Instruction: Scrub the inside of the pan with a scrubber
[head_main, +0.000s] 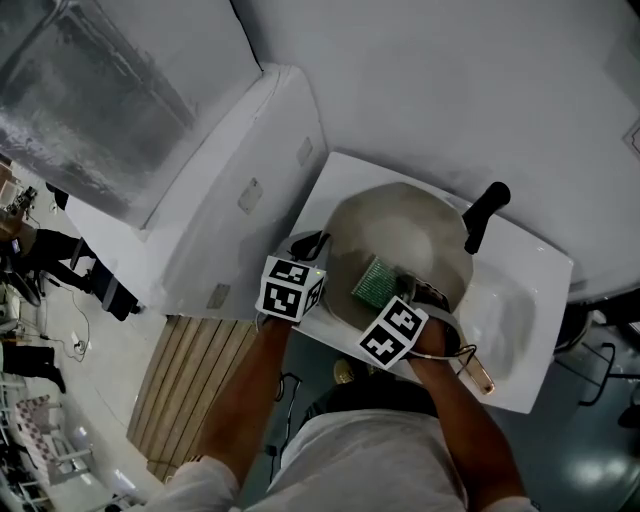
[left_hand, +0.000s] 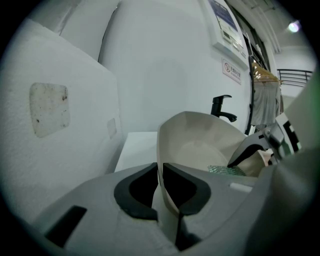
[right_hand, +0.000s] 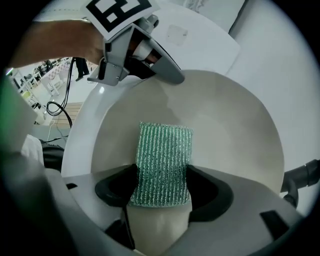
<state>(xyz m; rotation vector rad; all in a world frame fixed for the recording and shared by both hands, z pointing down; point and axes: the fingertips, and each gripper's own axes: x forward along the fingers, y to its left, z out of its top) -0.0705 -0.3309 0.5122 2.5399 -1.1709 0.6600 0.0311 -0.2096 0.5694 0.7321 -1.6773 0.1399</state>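
A round pan with a pale inside stands tilted in a white sink. My left gripper is shut on the pan's near-left rim, one pad on each side of the wall. My right gripper is shut on a green scrubber, a ribbed pad on a pale sponge. The scrubber lies flat against the pan's inside near its lower wall. In the left gripper view the scrubber and the right gripper show inside the pan.
A black faucet stands at the sink's far edge, just past the pan. A white slab flanks the sink on the left, and a wooden slatted floor lies below. A small item with an orange tip rests at the sink's near rim.
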